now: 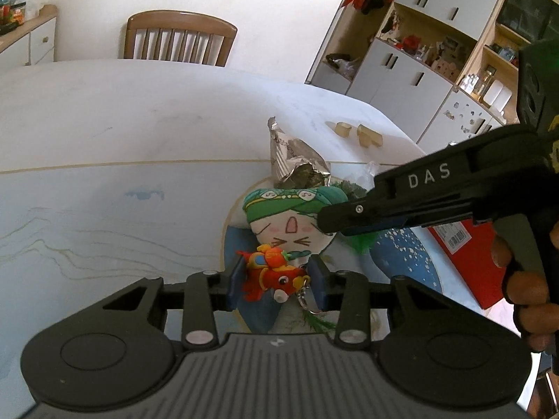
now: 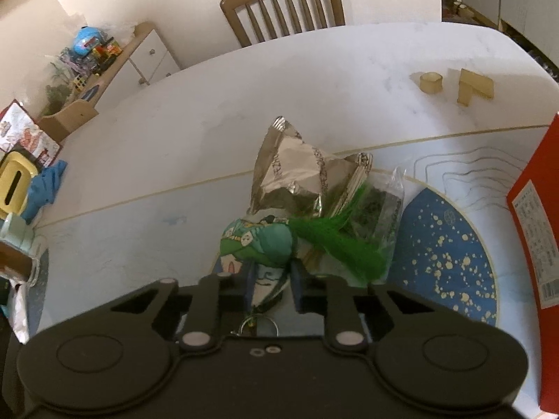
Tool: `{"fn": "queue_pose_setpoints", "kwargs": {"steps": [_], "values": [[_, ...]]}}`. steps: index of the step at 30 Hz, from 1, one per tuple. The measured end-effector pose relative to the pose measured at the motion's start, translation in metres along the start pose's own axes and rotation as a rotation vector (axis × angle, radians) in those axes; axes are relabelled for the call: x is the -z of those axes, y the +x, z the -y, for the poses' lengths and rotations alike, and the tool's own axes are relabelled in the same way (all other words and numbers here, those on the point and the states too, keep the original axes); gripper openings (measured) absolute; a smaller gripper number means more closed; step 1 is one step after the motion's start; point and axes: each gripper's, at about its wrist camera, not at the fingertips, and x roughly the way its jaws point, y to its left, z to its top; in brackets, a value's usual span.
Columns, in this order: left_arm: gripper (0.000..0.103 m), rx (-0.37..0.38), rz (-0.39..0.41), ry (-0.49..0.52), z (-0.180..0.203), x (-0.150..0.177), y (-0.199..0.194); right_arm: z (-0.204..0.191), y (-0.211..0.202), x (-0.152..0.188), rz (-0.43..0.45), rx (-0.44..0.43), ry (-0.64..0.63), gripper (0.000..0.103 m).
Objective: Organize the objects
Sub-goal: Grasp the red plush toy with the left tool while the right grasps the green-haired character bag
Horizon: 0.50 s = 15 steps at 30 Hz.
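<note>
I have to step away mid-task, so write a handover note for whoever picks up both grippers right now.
Left gripper: shut on the red parrot keychain, held above the blue speckled plate.
Right gripper: shut on the cartoon-face plush, whose green feather trails to the right.
Foil snack bag and a clear bag of dark greens lie just behind. Red box at right, wooden blocks far right.
Done: both toys gripped. Left: placing them; the destination is not evident.
</note>
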Motion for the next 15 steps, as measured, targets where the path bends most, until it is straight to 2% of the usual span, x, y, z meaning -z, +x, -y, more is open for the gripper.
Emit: {"fn": "queue_pose_setpoints", "kwargs": {"steps": [4, 8, 9, 11, 12, 13, 15], "values": [[0.038, -0.014, -0.002, -0.014, 0.0, 0.003, -0.007, 0.005, 0.002, 0.0, -0.031, -0.039, 0.02, 0.019], [0.038, -0.028, 0.0, -0.019, 0.001, 0.008, -0.016, 0.012, 0.013, 0.002, -0.074, -0.059, 0.081, 0.028], [0.038, -0.029, 0.001, -0.023, 0.0, 0.009, -0.018, 0.012, 0.014, 0.003, -0.078, -0.064, 0.091, 0.034], [0.038, -0.032, 0.001, -0.032, -0.002, 0.012, -0.022, 0.01, 0.019, 0.004, -0.079, -0.06, 0.109, 0.051], [0.038, -0.034, 0.002, -0.036, -0.003, 0.013, -0.023, 0.008, 0.02, 0.003, -0.071, -0.045, 0.118, 0.069], [0.038, -0.036, 0.002, -0.04, -0.004, 0.014, -0.025, 0.007, 0.02, 0.003, -0.052, -0.042, 0.124, 0.075], [0.038, -0.039, 0.002, -0.047, -0.006, 0.016, -0.027, 0.005, 0.025, 0.0, -0.053, -0.049, 0.139, 0.076]]}}
